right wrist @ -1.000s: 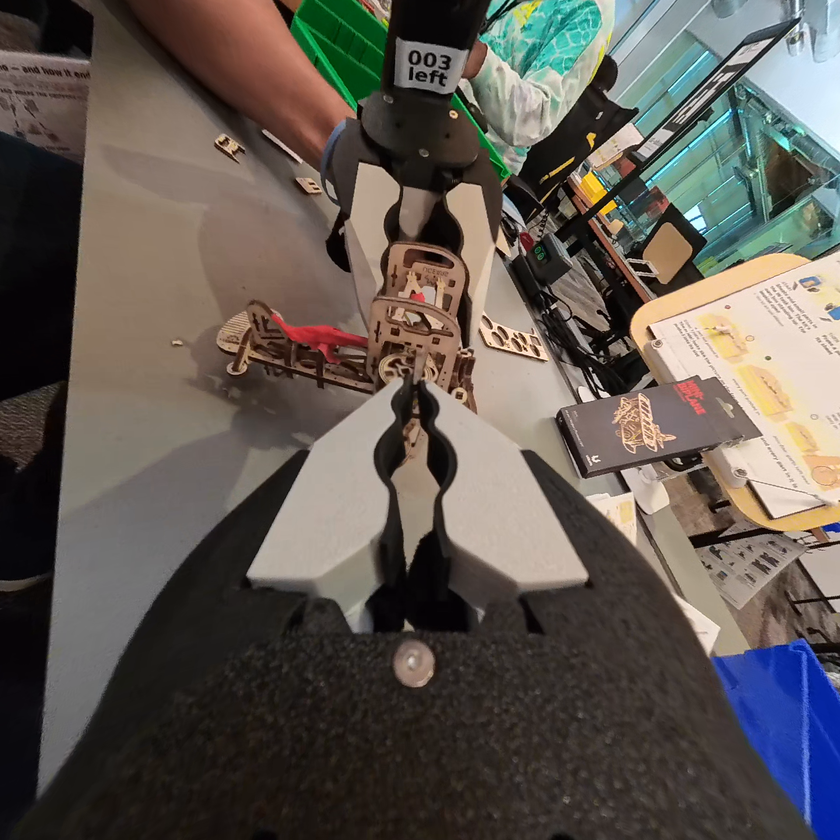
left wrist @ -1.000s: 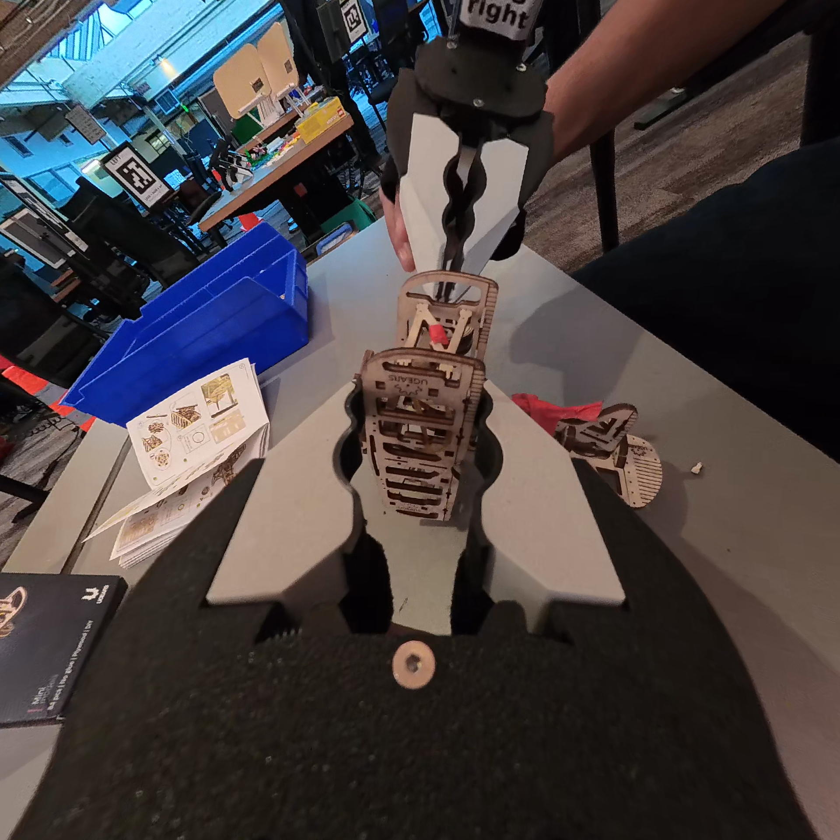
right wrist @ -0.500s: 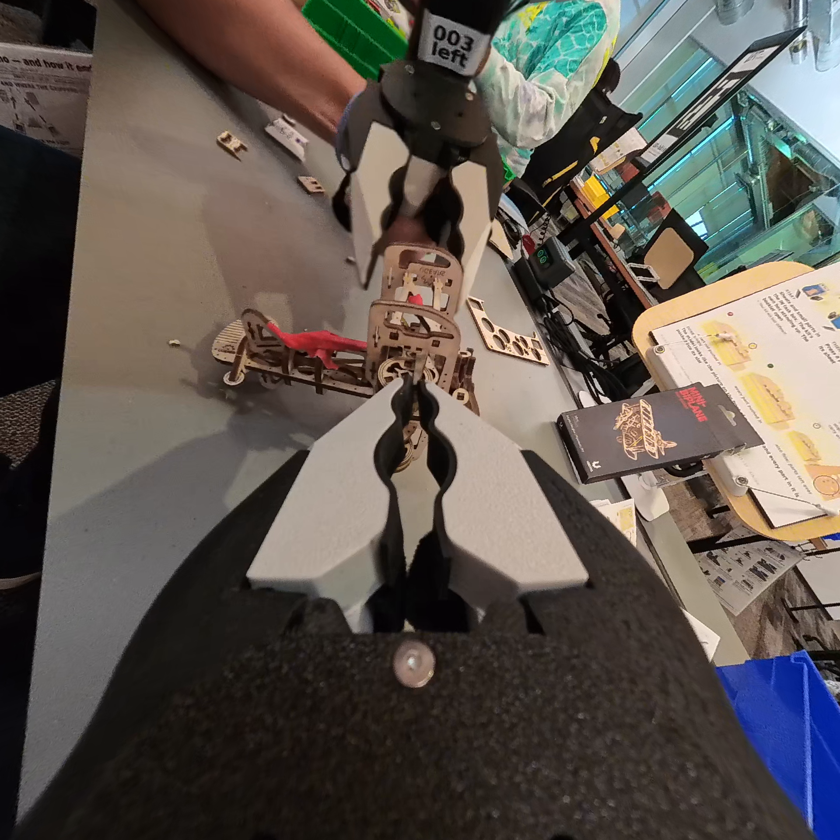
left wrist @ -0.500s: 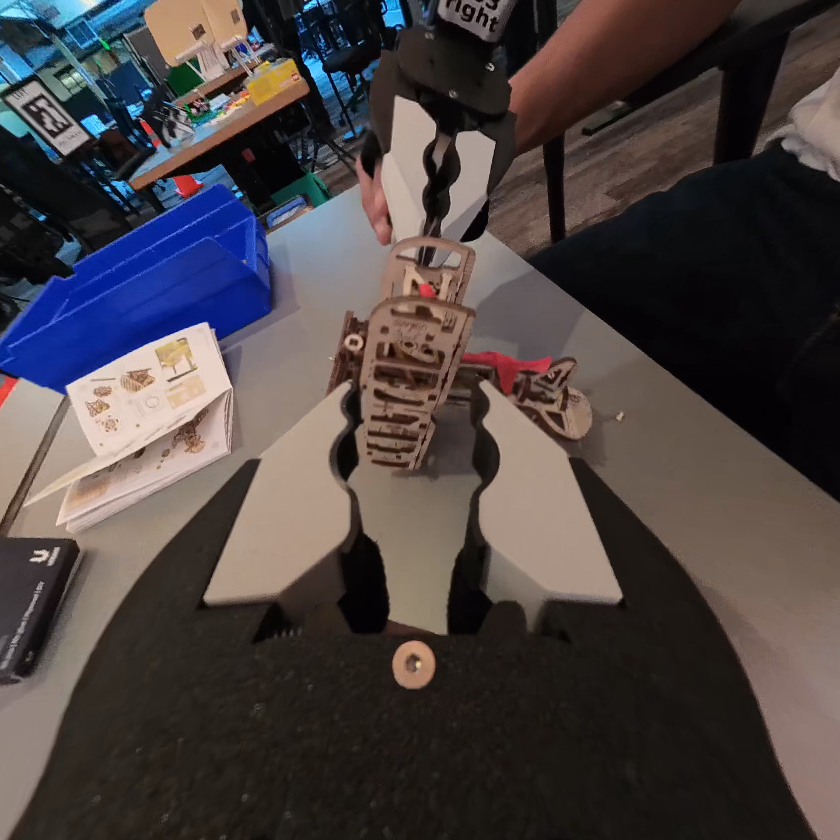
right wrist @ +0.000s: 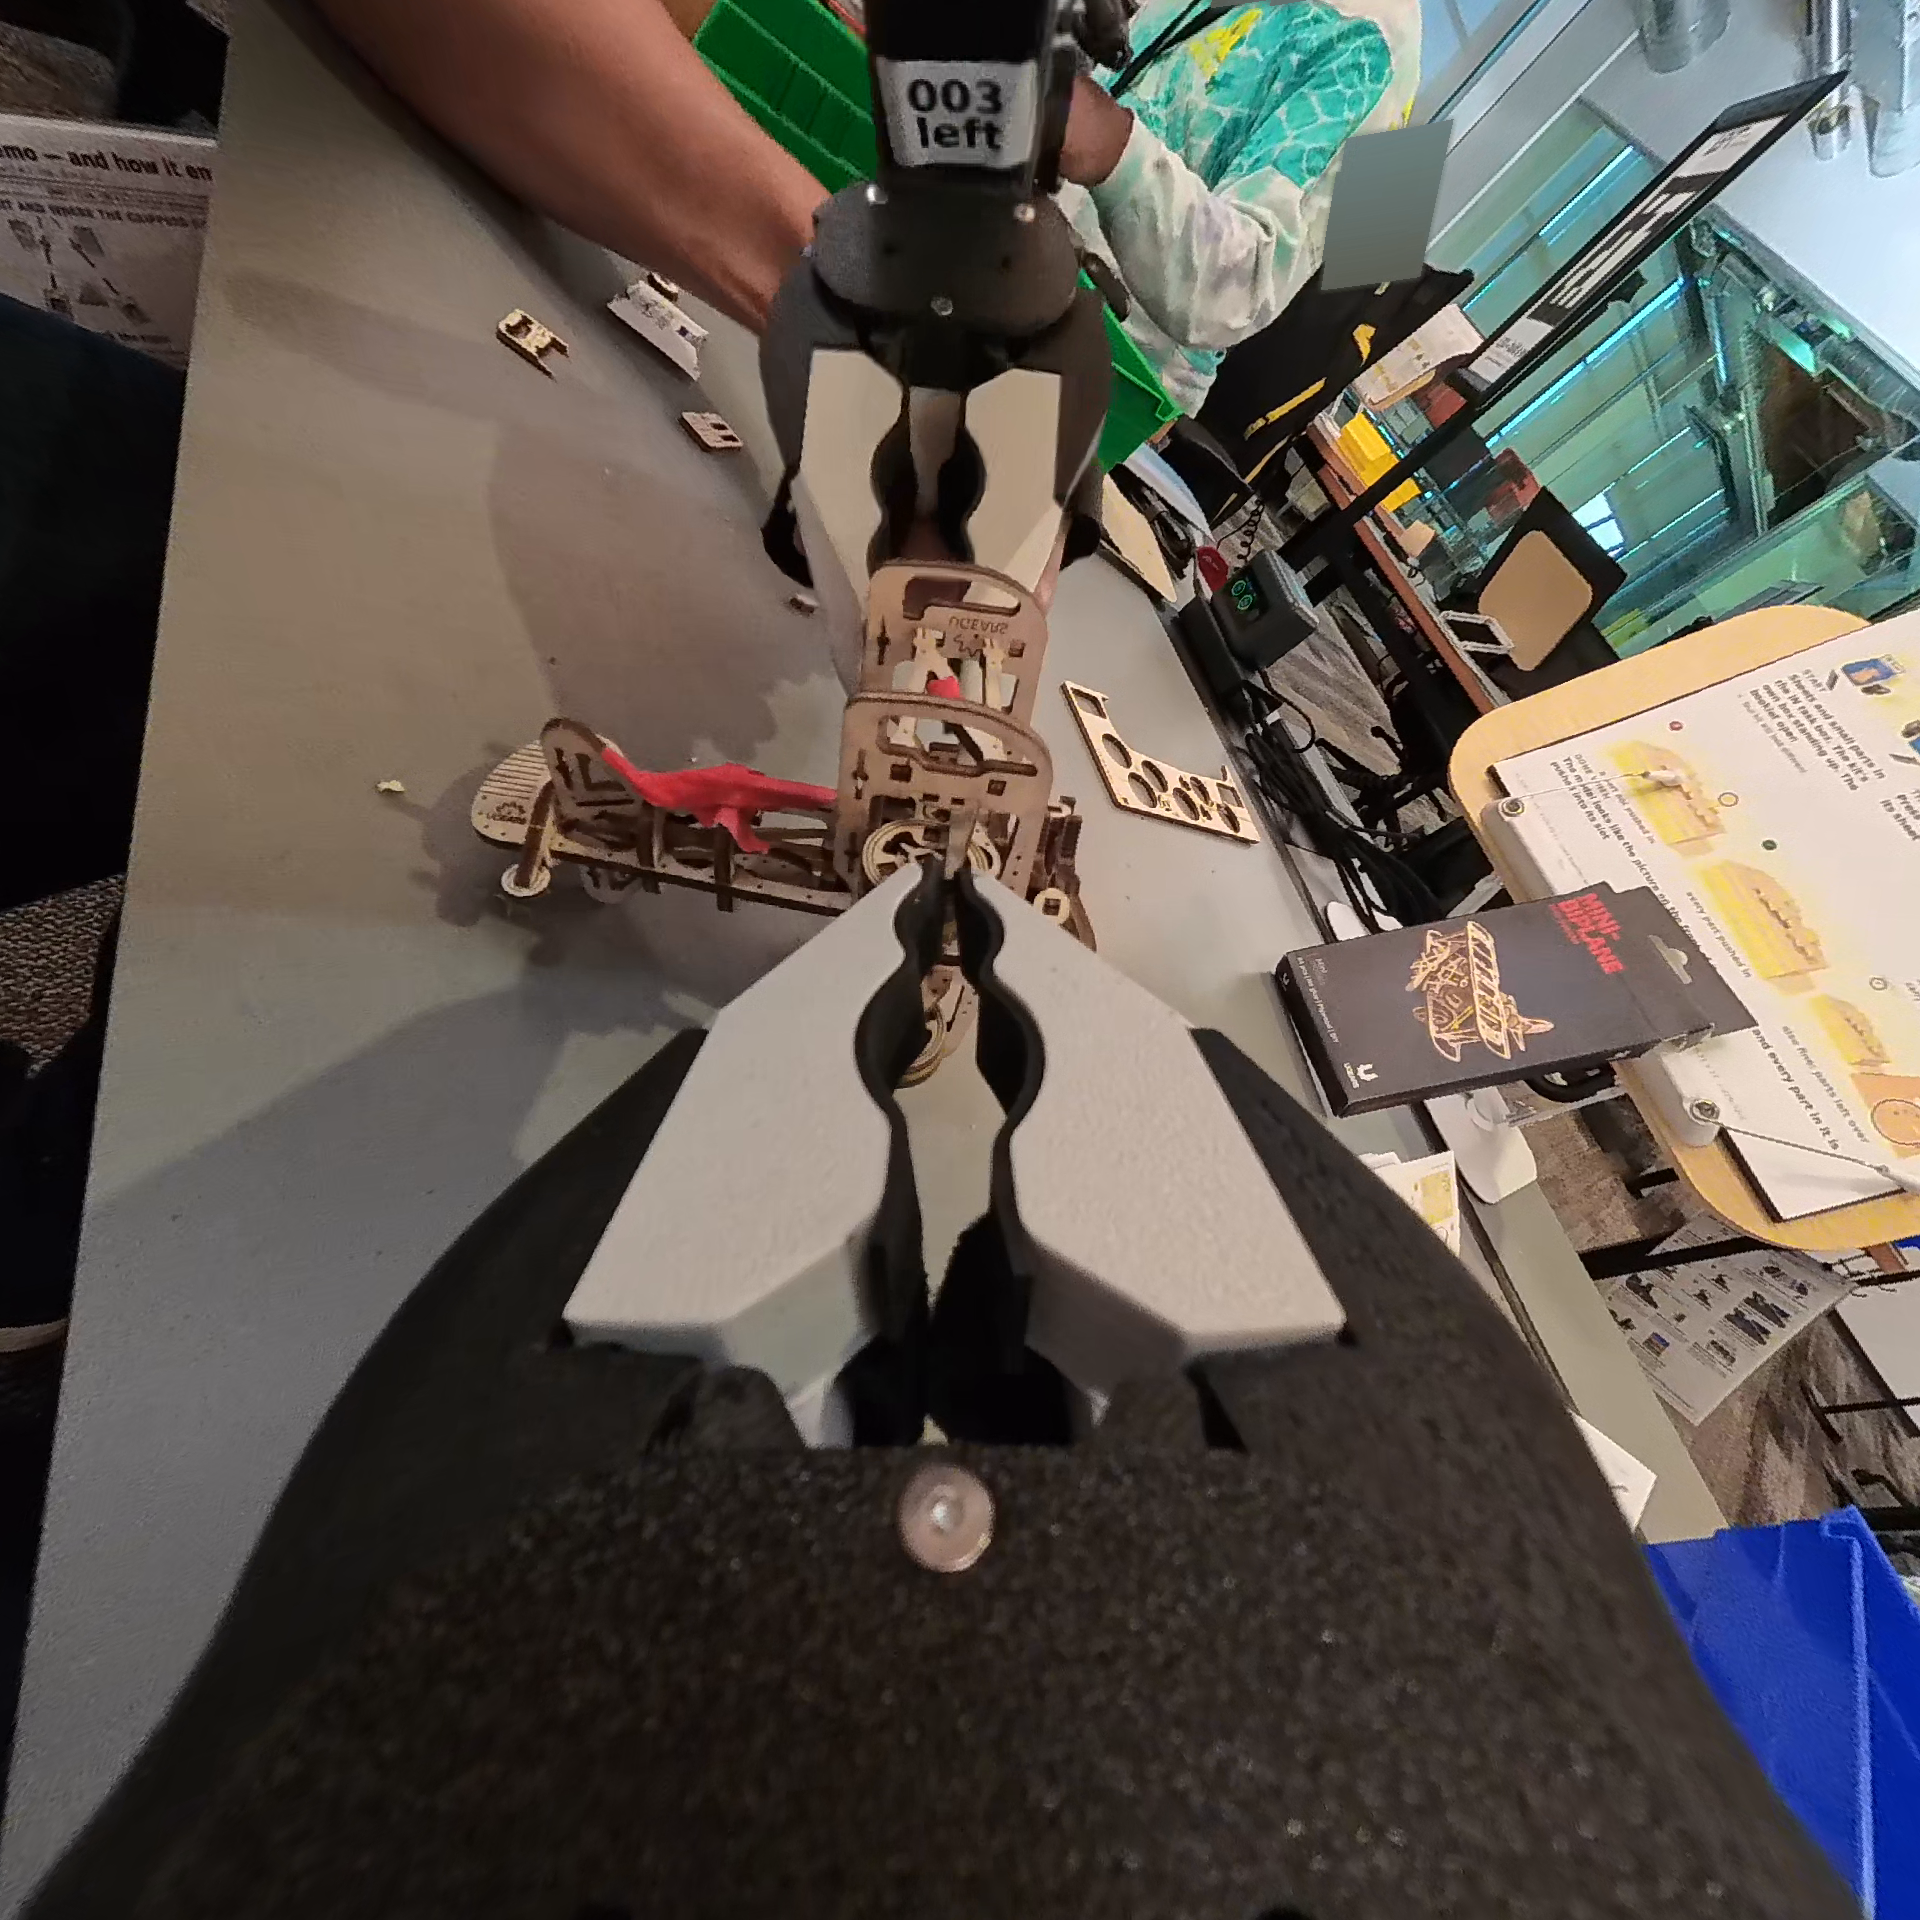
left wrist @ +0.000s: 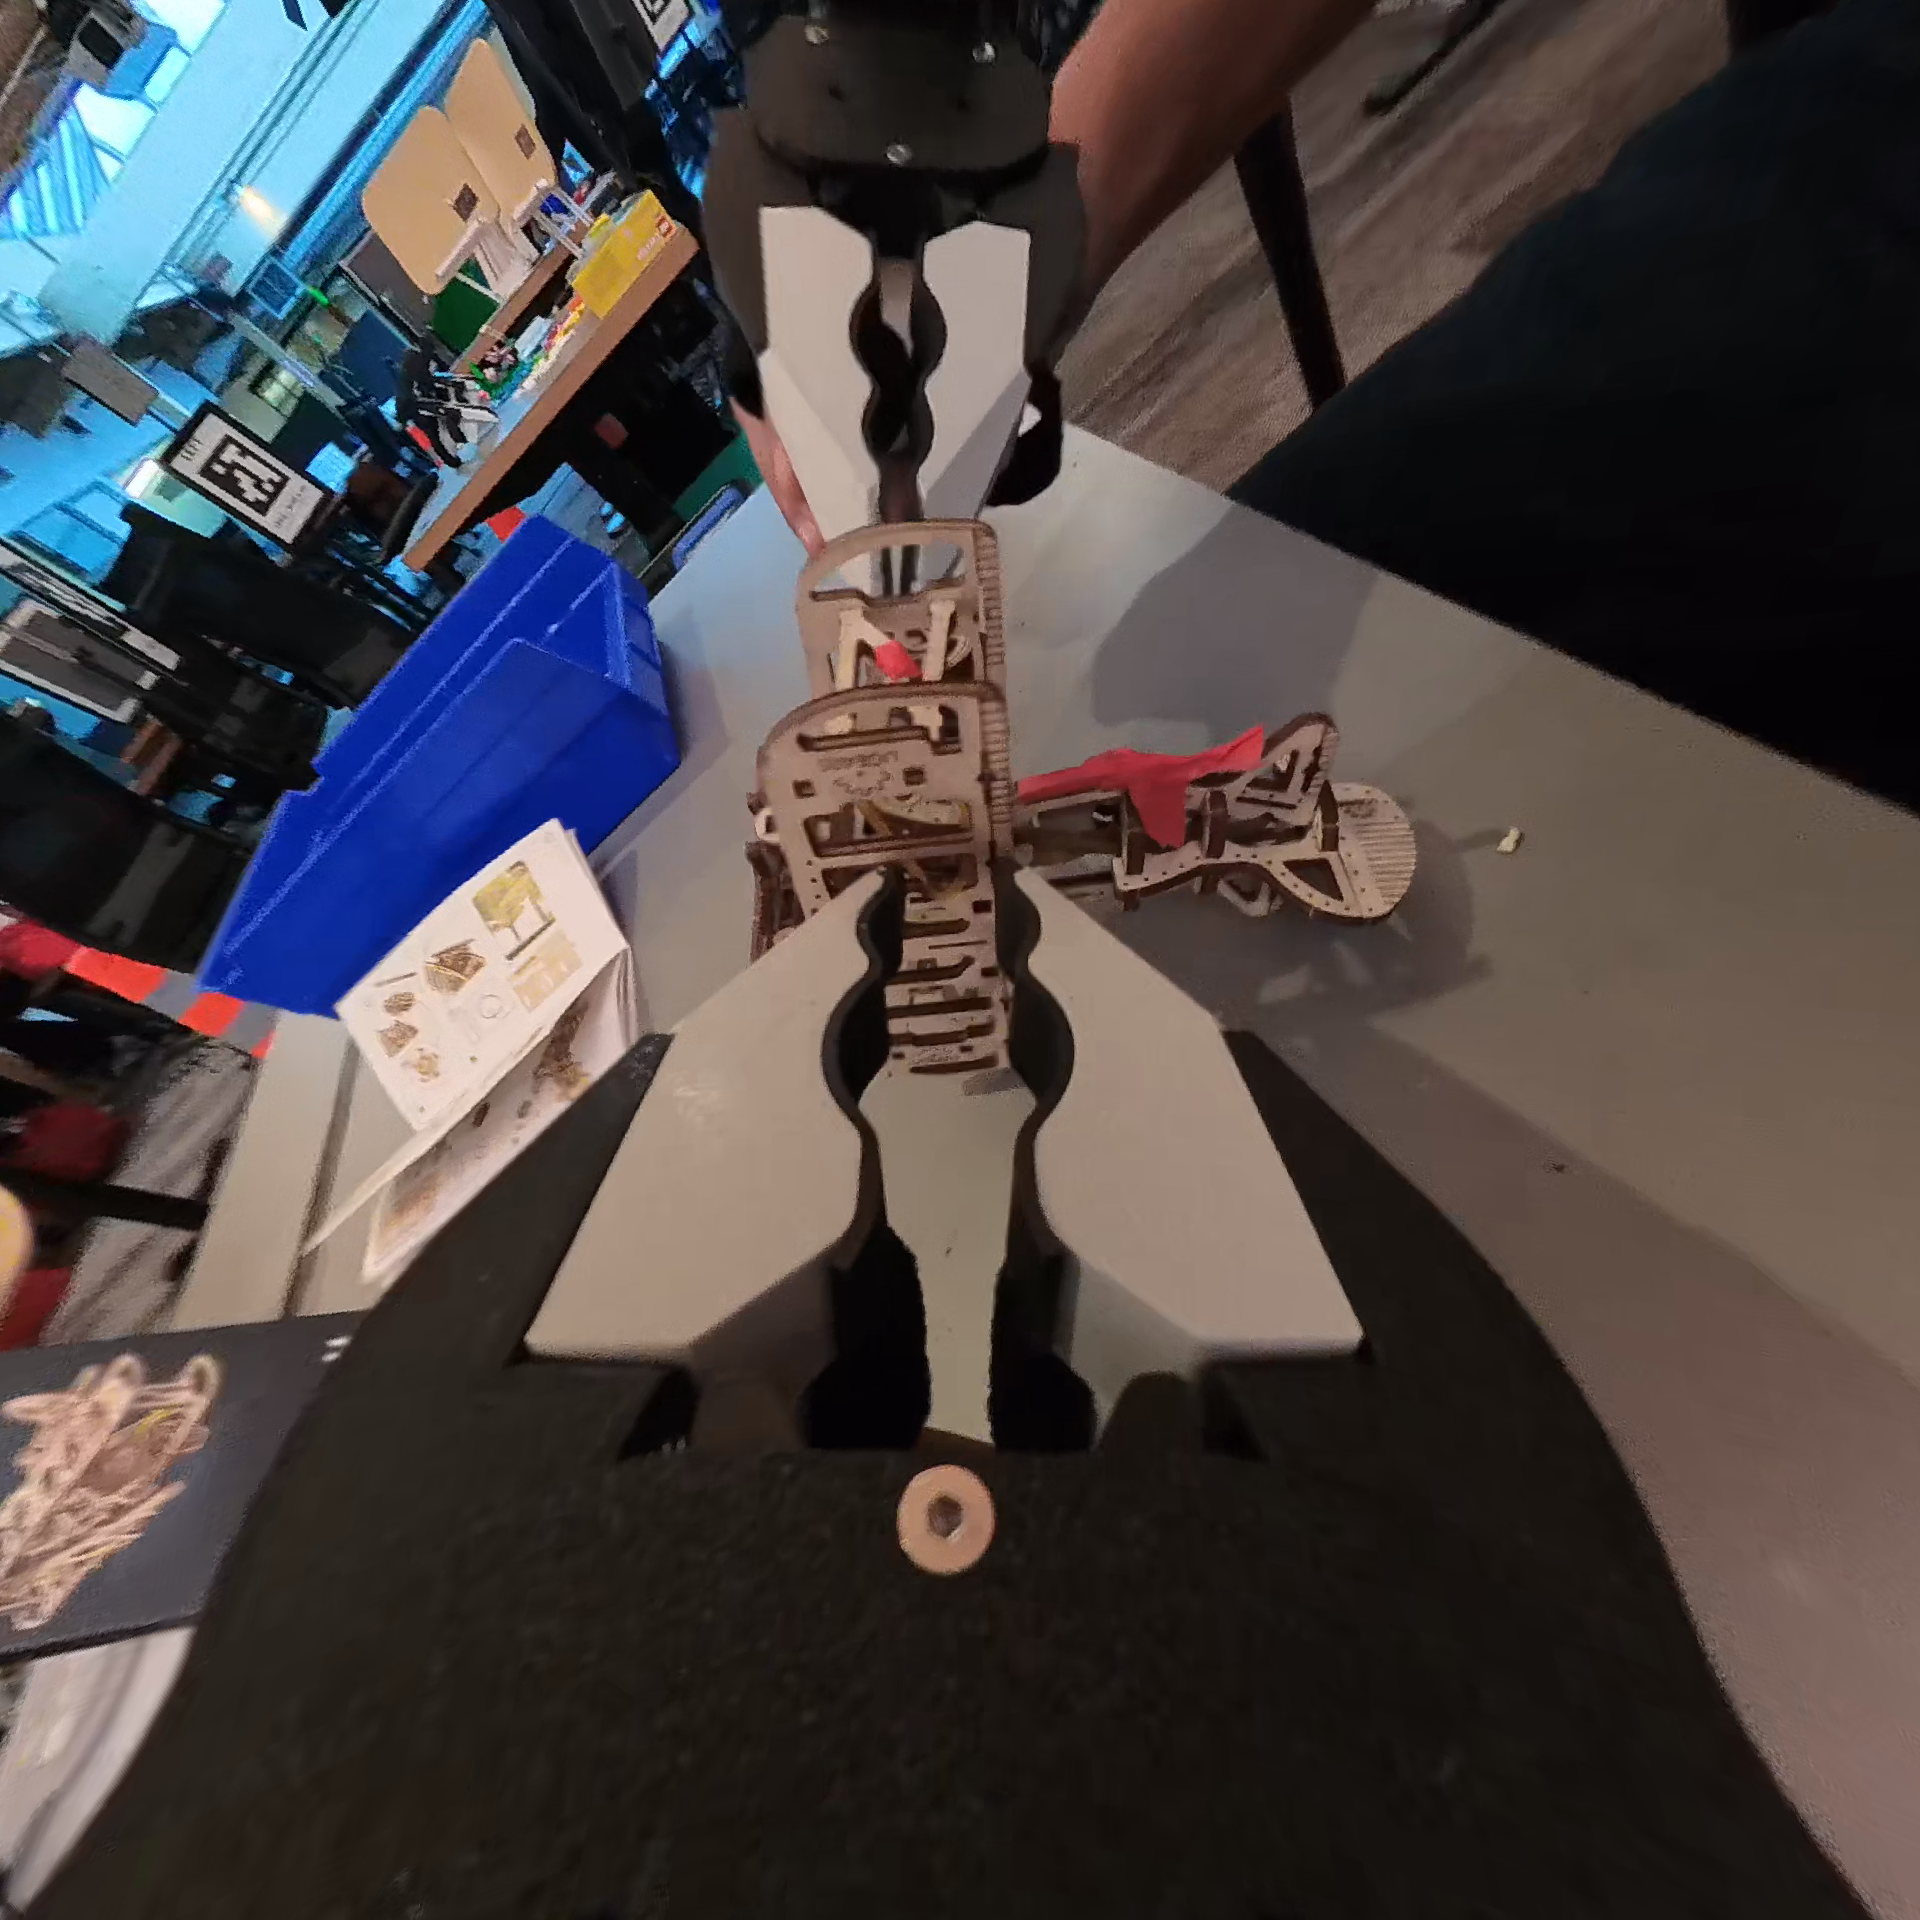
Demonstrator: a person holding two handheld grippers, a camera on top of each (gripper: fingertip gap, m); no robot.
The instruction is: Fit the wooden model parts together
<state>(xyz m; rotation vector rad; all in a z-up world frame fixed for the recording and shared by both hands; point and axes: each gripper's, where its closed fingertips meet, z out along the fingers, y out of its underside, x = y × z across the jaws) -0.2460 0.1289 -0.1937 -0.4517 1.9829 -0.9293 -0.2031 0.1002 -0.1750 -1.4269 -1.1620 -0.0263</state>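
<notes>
A wooden biplane model point(left wrist: 1247, 852) with a red strip lies on the grey table point(left wrist: 1558, 1039); it also shows in the right wrist view point(right wrist: 675, 842). My left gripper point(left wrist: 951, 894) has its fingers against the two edges of the near upright wing panel point(left wrist: 894, 790), shut on it. It faces me in the right wrist view point(right wrist: 940, 571). My right gripper point(right wrist: 943, 883) is shut on a thin wooden part point(right wrist: 956, 842) at the model's nose. It shows from the front in the left wrist view point(left wrist: 899, 499), just behind the far wing panel point(left wrist: 904, 582).
A blue bin point(left wrist: 468, 748), an open instruction booklet point(left wrist: 488, 987) and a black box point(left wrist: 94, 1455) lie left of the model. A punched-out wooden sheet point(right wrist: 1153, 769), small loose pieces point(right wrist: 530, 338) and a green bin point(right wrist: 790, 73) lie on the far side. A person's forearm point(right wrist: 582, 135) crosses the table.
My left gripper's jaws have narrowed from wide open onto the wing panel's edges, and it has moved closer. My right gripper has stayed shut at the model's nose.
</notes>
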